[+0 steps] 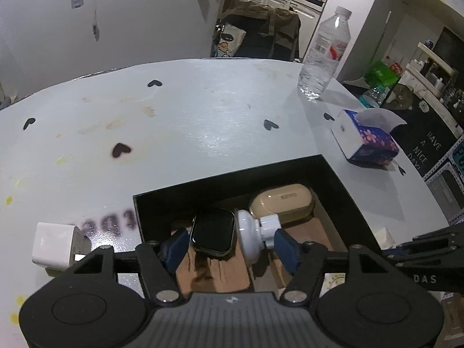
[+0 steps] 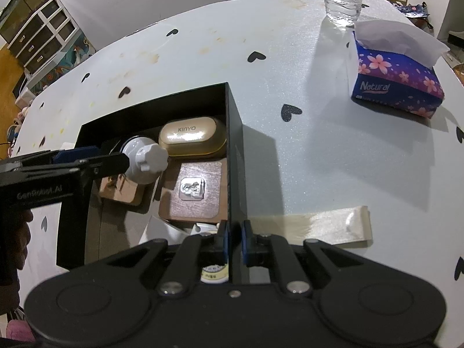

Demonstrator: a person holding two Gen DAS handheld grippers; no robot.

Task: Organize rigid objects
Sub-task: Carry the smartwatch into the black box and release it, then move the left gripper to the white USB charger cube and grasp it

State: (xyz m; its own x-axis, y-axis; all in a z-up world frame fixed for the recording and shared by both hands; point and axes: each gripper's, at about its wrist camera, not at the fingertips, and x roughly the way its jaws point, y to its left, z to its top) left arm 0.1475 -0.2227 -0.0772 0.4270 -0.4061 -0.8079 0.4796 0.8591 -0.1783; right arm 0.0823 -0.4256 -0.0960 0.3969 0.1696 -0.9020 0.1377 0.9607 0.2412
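left gripper: spread, watch and white knob between its fingers, over the black box | right gripper: pinching the box's right wall | box on counter, earbud case inside

walls: white | cabinet: white drawers | floor: wood

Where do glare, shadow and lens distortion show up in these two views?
Left wrist view: sheen streaks the table, fisheye bends its far edge, corners vignette dark. Right wrist view: a highlight blows out the KINYO earbud case lid, the black box and tissue box cast hard shadows rightward.
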